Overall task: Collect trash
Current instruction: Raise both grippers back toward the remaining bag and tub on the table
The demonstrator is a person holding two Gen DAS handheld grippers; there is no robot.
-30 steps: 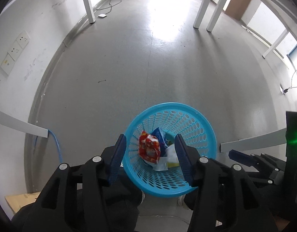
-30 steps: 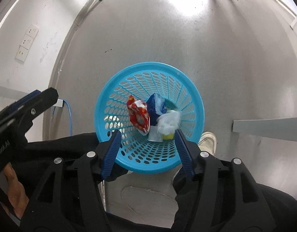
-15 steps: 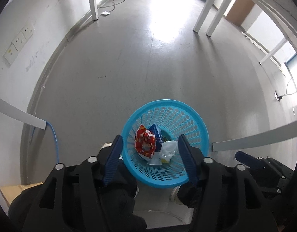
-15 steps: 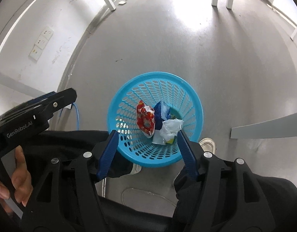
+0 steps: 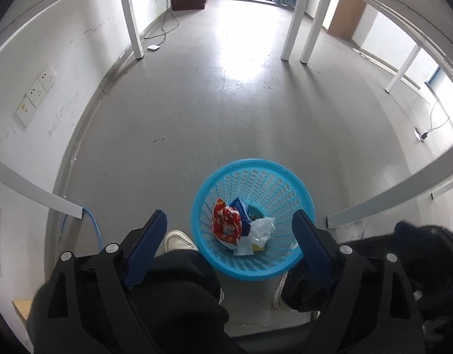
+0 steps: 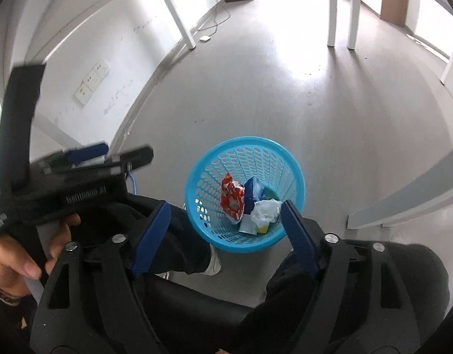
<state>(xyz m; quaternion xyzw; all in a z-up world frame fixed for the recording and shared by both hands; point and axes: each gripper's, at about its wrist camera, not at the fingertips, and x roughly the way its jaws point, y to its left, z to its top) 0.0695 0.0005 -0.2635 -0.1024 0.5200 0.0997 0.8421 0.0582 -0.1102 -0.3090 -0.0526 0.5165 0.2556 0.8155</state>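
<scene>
Both sets of tongs hang above the blue basket (image 5: pixel 303 194) on the grey floor (image 5: pixel 226 118), and both are spread wide with nothing between the pads: left tongs (image 5: pixel 229 233) empty, right tongs (image 6: pixel 225 221) empty. The trash sits inside the basket, piled at the bottom toward the near wall, between the person's shoes. There's a red snack wrapper (image 5: pixel 226 224) with white spots, crinkled and standing on edge; a blue packet (image 5: pixel 239 209) tucked just behind it; a crumpled white plastic bag (image 5: pixel 262 228) beside them, with a sliver of yellow beneath. All of it looks feather-light, soft and crushable, and that foil is probably slippery, so a pinch on a folded edge or a bunched corner would hold better than a flat face. The basket itself looks like thin perforated plastic, light and a bit springy; its rolled rim is the sensible place to grip.
</scene>
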